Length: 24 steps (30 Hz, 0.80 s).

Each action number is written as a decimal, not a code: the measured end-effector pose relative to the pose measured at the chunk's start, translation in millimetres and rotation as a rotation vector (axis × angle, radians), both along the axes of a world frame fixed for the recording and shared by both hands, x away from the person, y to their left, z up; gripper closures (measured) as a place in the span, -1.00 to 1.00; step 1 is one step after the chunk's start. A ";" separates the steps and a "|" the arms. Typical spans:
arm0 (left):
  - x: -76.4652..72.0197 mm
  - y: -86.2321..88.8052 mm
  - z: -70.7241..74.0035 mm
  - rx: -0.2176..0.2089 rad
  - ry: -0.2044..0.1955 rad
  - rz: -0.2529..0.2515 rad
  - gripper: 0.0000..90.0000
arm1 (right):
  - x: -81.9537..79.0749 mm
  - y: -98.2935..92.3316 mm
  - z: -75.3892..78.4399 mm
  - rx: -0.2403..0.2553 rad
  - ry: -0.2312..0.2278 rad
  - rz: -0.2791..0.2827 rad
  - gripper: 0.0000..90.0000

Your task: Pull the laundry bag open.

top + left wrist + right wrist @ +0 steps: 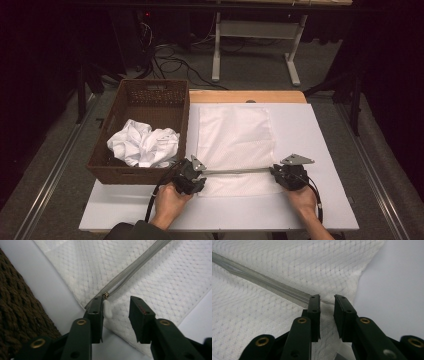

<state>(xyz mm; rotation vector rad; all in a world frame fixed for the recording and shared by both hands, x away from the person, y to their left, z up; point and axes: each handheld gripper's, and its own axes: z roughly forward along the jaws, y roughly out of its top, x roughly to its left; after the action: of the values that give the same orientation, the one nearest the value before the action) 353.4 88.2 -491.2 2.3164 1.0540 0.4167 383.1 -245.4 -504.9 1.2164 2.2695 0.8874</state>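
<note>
Both hands reach in from the near edge. The left gripper [192, 175] and the right gripper [284, 175] sit low, level with each other, jaws parted.

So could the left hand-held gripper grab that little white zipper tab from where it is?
Probably yes: the left hand-held gripper stands open, the white zipper tab lies between its jaws against one pad, and nothing blocks it.

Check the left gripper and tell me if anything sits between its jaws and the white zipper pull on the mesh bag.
Nothing visible does. The left gripper stands open over the mesh bag, and the zipper pull lies against its left jaw with an open gap to the other.
</note>
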 end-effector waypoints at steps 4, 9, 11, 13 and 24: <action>-1.1 -1.1 1.0 -0.010 -0.003 -0.011 0.28 | -0.3 0.5 0.4 0.005 -0.002 0.002 0.62; -2.8 -1.5 4.4 -0.037 -0.029 -0.012 0.16 | -2.1 -1.0 3.3 0.021 -0.021 0.002 0.56; -3.0 -0.1 6.1 -0.067 -0.038 -0.016 0.14 | -2.2 -1.5 3.3 0.031 -0.018 0.003 0.54; -3.0 0.3 6.5 -0.094 -0.033 -0.023 0.14 | -1.9 -1.7 2.8 0.035 -0.008 0.005 0.50; -8.4 -9.4 6.6 -0.168 -0.016 -0.088 0.08 | -2.4 1.6 2.1 0.036 -0.022 0.009 0.33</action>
<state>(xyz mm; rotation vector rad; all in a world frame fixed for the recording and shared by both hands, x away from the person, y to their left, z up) 344.9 78.8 -484.6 2.1974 0.9380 0.3001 380.7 -243.8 -502.7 1.2068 2.2524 0.9437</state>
